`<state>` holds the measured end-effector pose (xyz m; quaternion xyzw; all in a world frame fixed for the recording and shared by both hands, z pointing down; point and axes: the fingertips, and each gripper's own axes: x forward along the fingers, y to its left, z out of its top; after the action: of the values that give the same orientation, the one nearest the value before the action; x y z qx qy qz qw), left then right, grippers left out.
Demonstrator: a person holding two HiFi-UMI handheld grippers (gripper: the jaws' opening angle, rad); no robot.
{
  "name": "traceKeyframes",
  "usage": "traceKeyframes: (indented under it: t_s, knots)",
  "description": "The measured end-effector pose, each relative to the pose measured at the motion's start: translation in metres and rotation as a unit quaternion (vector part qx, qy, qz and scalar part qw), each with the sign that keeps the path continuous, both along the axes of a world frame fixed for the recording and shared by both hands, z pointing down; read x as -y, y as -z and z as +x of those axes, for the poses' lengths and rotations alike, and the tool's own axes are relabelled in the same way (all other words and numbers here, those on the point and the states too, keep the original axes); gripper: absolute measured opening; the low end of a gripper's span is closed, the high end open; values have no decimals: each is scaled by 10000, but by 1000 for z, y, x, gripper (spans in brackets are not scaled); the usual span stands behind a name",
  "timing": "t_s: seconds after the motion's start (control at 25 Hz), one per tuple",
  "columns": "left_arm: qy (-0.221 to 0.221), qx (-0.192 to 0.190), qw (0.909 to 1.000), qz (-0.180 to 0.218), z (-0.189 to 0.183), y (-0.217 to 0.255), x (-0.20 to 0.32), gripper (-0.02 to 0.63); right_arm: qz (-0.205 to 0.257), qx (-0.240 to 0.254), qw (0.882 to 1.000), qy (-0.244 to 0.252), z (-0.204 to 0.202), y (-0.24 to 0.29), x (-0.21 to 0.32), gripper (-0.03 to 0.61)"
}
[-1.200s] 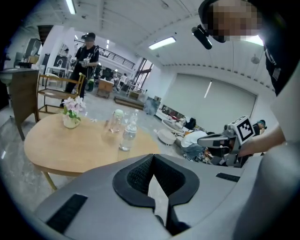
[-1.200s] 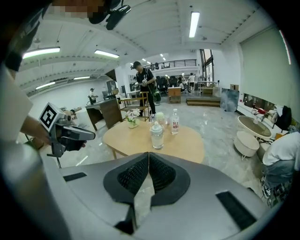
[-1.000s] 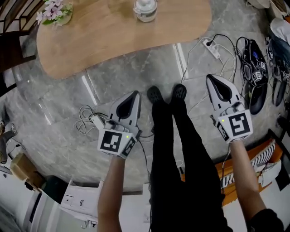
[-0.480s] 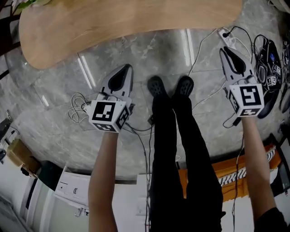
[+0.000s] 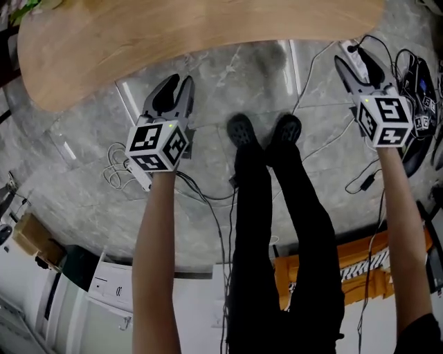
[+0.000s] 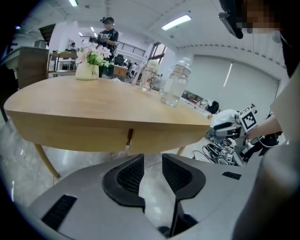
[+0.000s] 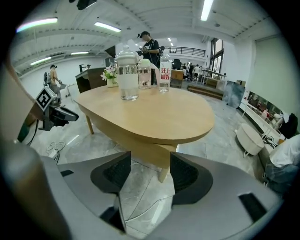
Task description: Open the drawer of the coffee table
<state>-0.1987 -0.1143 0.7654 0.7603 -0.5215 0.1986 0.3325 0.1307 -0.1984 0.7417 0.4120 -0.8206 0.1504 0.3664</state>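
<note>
Wooden oval coffee table (image 5: pixel 138 41) at twelve o'clock, plain-fronted drawer (image 6: pixel 79 133) unopened; left gripper (image 5: pixel 176 83) and right gripper (image 5: pixel 353 66), empty, have just been opening.

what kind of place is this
Likely an open lab or workshop, not a home: ceiling strip lights, cables and spare grippers strewn on the floor, people working behind the coffee table.

White cables (image 5: pixel 119 174) lie coiled on the grey marble floor (image 5: pixel 225 72).

Both forearms stretch up-frame. The left gripper (image 5: pixel 173 93), upper left, and the right gripper (image 5: pixel 354 62), upper right, have just been opening, jaws seemingly empty.
</note>
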Motion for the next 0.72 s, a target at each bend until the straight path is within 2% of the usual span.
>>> traceKeyframes:
  t_s: [0.2,0.36,0.72]
  knots:
    - [119,160,9998,-84,-13,-29,17,234,62,-194,9997,165,-2,-16,10,249]
    - [213,334,9992,8,-19,-41,33,326,51,-237,9997,-1,0,-27,18,258]
    - [13,401,9992,86,-4,-51,52,374,77,-324,9993,145,2,-37,39,259]
